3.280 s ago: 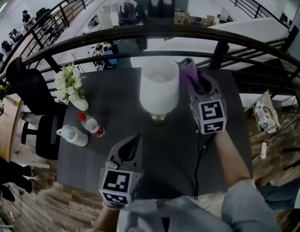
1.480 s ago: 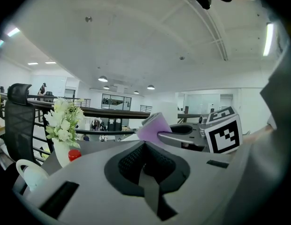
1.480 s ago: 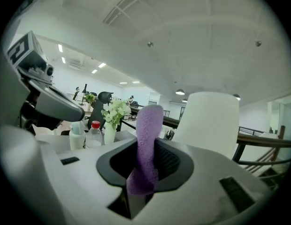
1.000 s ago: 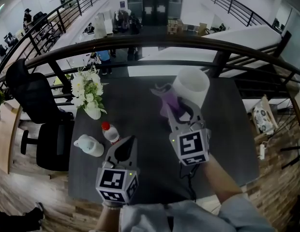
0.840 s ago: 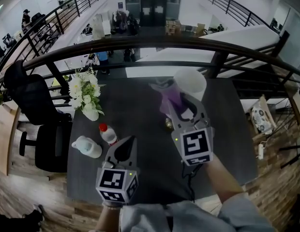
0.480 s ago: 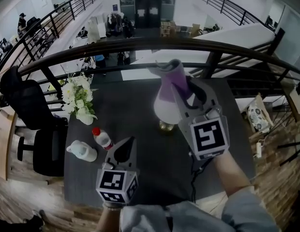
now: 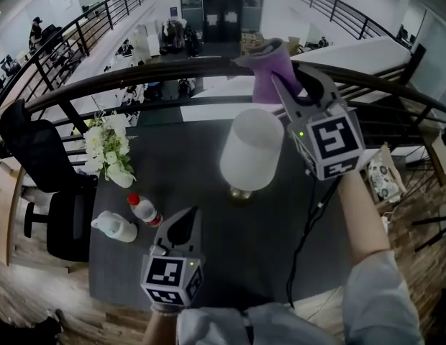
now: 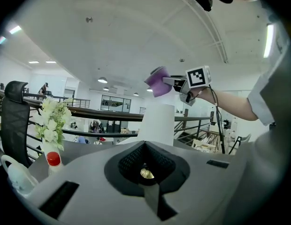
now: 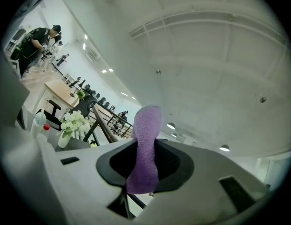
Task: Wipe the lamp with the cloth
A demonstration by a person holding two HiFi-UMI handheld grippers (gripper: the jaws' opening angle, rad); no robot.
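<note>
A white lamp (image 7: 252,149) with a brass base stands near the middle of the dark table (image 7: 201,236); the lamp (image 8: 157,123) also shows in the left gripper view. My right gripper (image 7: 286,76) is raised high above and behind the lamp's shade, shut on a purple cloth (image 7: 272,69), clear of the shade. The cloth (image 9: 145,146) stands pinched between the jaws in the right gripper view. My left gripper (image 7: 181,225) hovers low over the table's near part with its jaws closed together and nothing in them.
At the table's left are a vase of white flowers (image 7: 106,149), a red-capped bottle (image 7: 143,208) and a white jug (image 7: 114,226). A dark railing (image 7: 137,74) runs behind the table. A black office chair (image 7: 36,157) stands at the left. A cable (image 7: 302,243) hangs from my right gripper.
My right gripper has lifted up and to the right with the cloth, off the lamp shade, which now shows whole. The left gripper has barely moved.
</note>
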